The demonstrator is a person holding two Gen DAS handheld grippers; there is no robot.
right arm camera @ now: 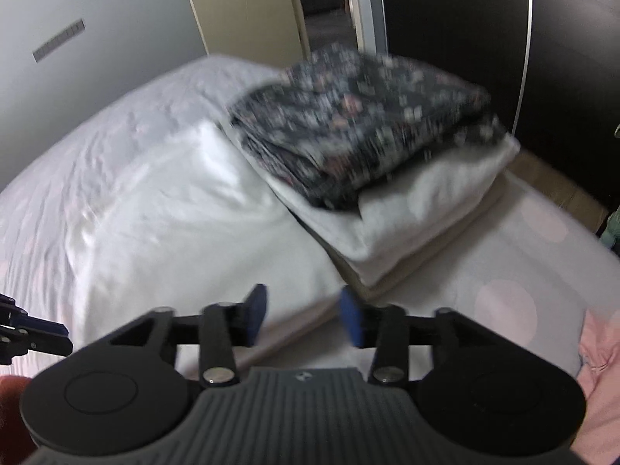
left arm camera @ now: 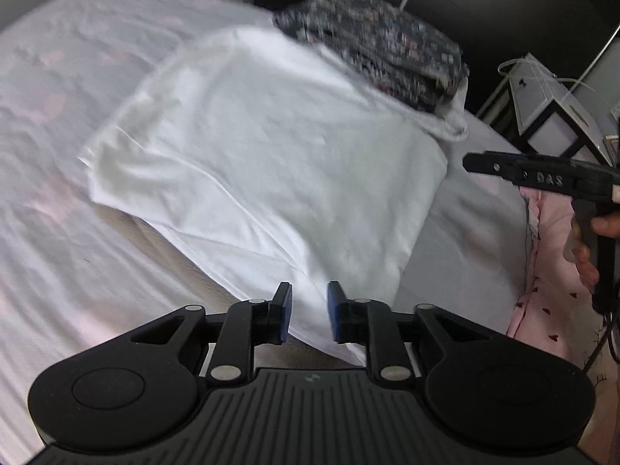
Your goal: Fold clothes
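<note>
1. Black left gripper (left arm camera: 309, 312), blue-padded fingers (left arm camera: 285, 312) parted by a narrow gap and released; nothing is pinched, and the near corner of the white garment shows in the gap below them.
2. Black right gripper (right arm camera: 303, 319), blue-padded fingers (right arm camera: 350, 321) spread wider apart and released; nothing lies between them, and they hang over the near edge of the white garment and the bed.
3. White folded garment (left arm camera: 263, 162), lying flat on the bed just ahead of both grippers, its layered edges showing along the near-left side.
4. Pink cloth (right arm camera: 598, 352), bunched at the right edge of the bed, near the right gripper.
5. Bed (left arm camera: 58, 232), covered in a pale sheet with faint pink dots, wrinkled on the left.
6. Stack of folded clothes (right arm camera: 407, 224) beyond the white garment, touching its far edge: pale layers below, white in the middle.
7. Dark patterned garment (right arm camera: 360, 124), folded, on top of that stack.
8. Dark wardrobe (right arm camera: 457, 19) behind the bed; cream door (right arm camera: 248, 4) ajar to its left.
</note>
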